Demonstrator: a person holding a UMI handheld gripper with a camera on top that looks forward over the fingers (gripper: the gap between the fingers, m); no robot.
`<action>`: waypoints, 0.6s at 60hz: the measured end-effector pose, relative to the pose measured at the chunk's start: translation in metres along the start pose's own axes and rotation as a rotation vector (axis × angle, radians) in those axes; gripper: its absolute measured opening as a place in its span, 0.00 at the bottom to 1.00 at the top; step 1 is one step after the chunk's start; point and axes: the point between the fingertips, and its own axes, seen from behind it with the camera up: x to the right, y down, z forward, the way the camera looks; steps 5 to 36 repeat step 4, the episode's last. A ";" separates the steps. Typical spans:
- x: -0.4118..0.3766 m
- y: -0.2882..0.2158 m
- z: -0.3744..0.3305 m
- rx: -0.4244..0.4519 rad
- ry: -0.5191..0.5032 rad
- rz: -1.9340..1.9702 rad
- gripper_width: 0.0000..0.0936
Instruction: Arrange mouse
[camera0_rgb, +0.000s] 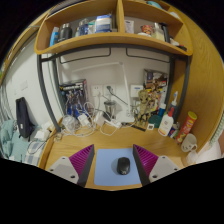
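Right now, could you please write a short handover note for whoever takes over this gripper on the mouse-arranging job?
Gripper: open and empty, held above the desk, fingers either side of the mouse as seen from this camera, not touching it.
Mouse: black, lying on the blue mouse pad toward its right half, on the wooden desk.
Done: nothing visibly gripped or moved yet.
Left: lower onto the mouse, close on it, and set it where it belongs; the pad looks the likely spot.
Note: cables and clutter lie at the back of the desk, beyond the pad.

Black mouse (123, 166) on blue mat, apparently free between open jaws.
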 end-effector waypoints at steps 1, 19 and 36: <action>-0.001 0.002 0.000 -0.005 -0.001 0.001 0.80; -0.006 0.008 0.000 -0.019 -0.011 0.005 0.81; -0.006 0.008 0.000 -0.019 -0.011 0.005 0.81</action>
